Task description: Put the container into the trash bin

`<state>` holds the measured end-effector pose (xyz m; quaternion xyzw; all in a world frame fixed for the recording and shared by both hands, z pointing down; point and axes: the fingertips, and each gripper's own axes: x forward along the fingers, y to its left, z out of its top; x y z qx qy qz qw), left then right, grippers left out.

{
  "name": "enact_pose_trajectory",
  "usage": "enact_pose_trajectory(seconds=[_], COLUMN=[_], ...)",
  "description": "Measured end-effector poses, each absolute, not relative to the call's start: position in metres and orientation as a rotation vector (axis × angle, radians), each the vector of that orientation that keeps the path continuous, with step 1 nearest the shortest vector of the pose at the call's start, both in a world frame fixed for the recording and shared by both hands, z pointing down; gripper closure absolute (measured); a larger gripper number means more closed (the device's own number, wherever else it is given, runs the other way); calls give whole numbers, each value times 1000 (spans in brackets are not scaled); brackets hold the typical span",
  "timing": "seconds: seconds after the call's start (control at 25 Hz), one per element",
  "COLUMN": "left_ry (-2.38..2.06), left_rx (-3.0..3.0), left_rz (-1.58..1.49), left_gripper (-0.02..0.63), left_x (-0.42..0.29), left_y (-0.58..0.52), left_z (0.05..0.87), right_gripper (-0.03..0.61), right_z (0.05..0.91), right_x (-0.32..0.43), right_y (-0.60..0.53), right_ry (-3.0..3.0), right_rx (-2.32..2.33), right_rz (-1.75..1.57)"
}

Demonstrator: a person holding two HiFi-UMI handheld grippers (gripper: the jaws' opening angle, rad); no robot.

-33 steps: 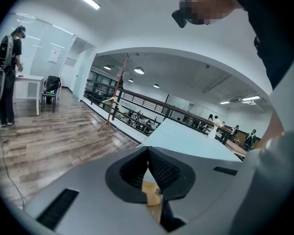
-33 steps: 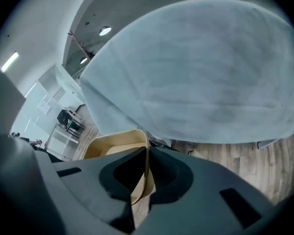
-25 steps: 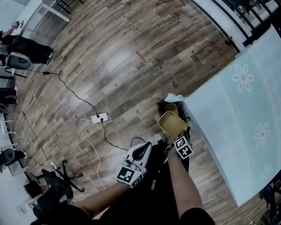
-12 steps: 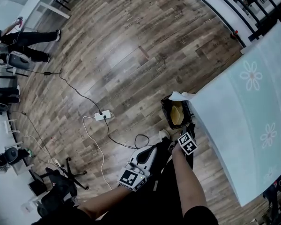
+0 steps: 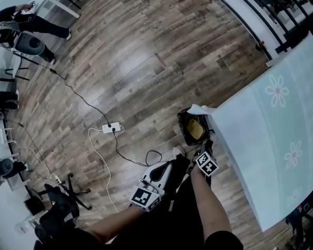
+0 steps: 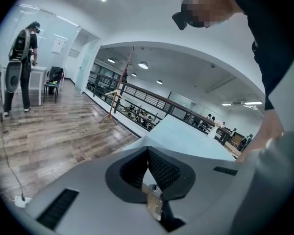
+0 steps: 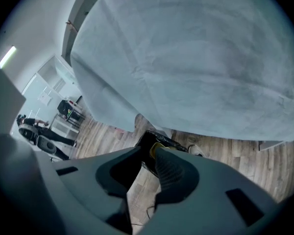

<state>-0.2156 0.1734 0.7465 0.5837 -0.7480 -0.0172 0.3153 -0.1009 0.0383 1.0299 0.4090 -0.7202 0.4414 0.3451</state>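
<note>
A yellow container (image 5: 194,128) lies inside the black trash bin (image 5: 184,133), which stands on the wood floor against the table's corner. My right gripper (image 5: 200,151) hovers just short of the bin, open, with nothing between its fingers. In the right gripper view the bin (image 7: 146,140) and a yellow edge of the container (image 7: 156,145) show just past the jaws of the right gripper (image 7: 146,156). My left gripper (image 5: 169,166) hangs low to the left of the bin; its pads meet at the tips, shut and empty, as the left gripper (image 6: 148,151) shows in its own view.
A table under a pale blue flowered cloth (image 5: 271,139) fills the right side, its corner over the bin. A white power strip (image 5: 110,128) and cables trail across the floor at left. My shoe (image 5: 178,151) is beside the bin. A person (image 5: 21,14) stands far off.
The container was held over the bin a second ago; now it lies inside. The right gripper has let go and drawn back slightly. The left gripper has barely moved.
</note>
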Motion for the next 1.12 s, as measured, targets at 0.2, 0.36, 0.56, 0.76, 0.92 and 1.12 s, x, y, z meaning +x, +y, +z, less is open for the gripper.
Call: enact_pose_trajectory(seconds=[0.2, 0.36, 0.56, 0.76, 0.92, 1.12], left_ry=[-2007, -2036, -2040, -2052, -2051, -2001], left_rx=[1547, 1567, 1610, 1657, 1694, 1805], left_rz=[-42, -59, -46, -37, -46, -47], left_gripper=[600, 600, 600, 600, 600, 600], left_x=[-221, -222, -210, -191, -176, -130], left_y=[175, 172, 174, 162, 142, 108], left_z=[728, 707, 686, 660, 644, 629], right_gripper=[491, 492, 503, 528, 535, 537], right_z=[993, 949, 880, 807, 756, 713], right_x=[-120, -133, -128, -106, -78, -32], right_y=[54, 55, 54, 39, 25, 23], right_ry=[-1983, -2070, -2157, -2273, -2373, -2455], right_rx=[879, 821, 784, 744, 727, 724], right_rz=[1046, 1038, 1010, 889, 747, 713])
